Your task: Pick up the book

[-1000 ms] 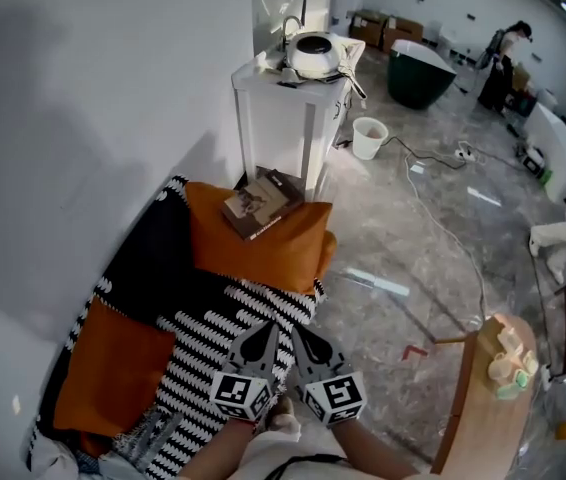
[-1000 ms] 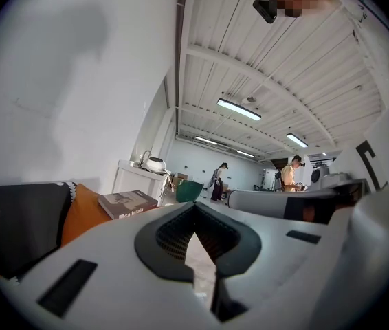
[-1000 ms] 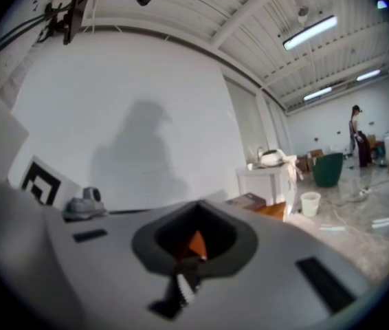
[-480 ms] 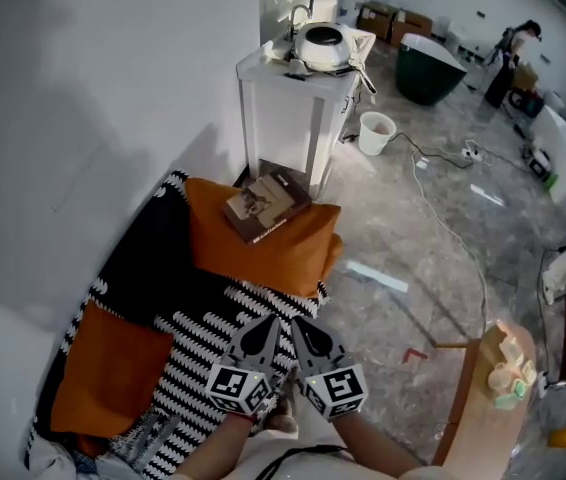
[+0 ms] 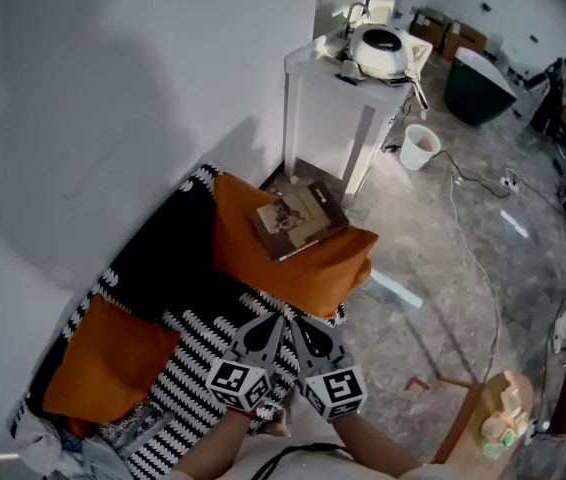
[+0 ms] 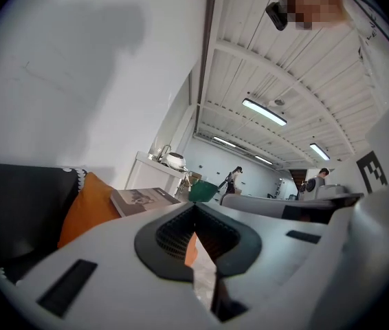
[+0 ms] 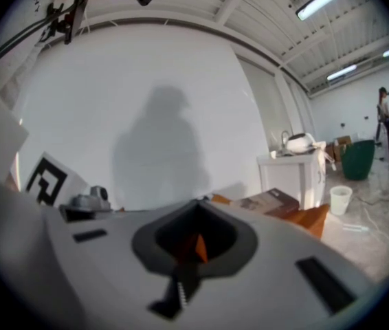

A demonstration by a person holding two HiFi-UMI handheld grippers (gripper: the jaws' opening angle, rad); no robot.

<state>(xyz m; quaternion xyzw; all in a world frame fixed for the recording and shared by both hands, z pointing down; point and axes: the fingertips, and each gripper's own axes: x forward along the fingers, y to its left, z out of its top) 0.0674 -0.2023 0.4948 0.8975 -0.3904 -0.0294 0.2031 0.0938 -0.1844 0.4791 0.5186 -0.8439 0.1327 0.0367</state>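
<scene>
Grippers come first: my left gripper (image 5: 266, 324) and right gripper (image 5: 301, 326) sit side by side close to my body. Both have their jaws pressed together with nothing between them, and both point out over the striped blanket (image 5: 198, 353). I judge I keep them closed because I am only approaching, not yet reaching. Beyond the blanket lies an orange cushion (image 5: 308, 268), and the book (image 5: 299, 219) rests flat on top of it, cover up, well apart from both grippers. Behind it stands a white table (image 5: 348, 108) against the wall, so the open near side looks the easier way in.
</scene>
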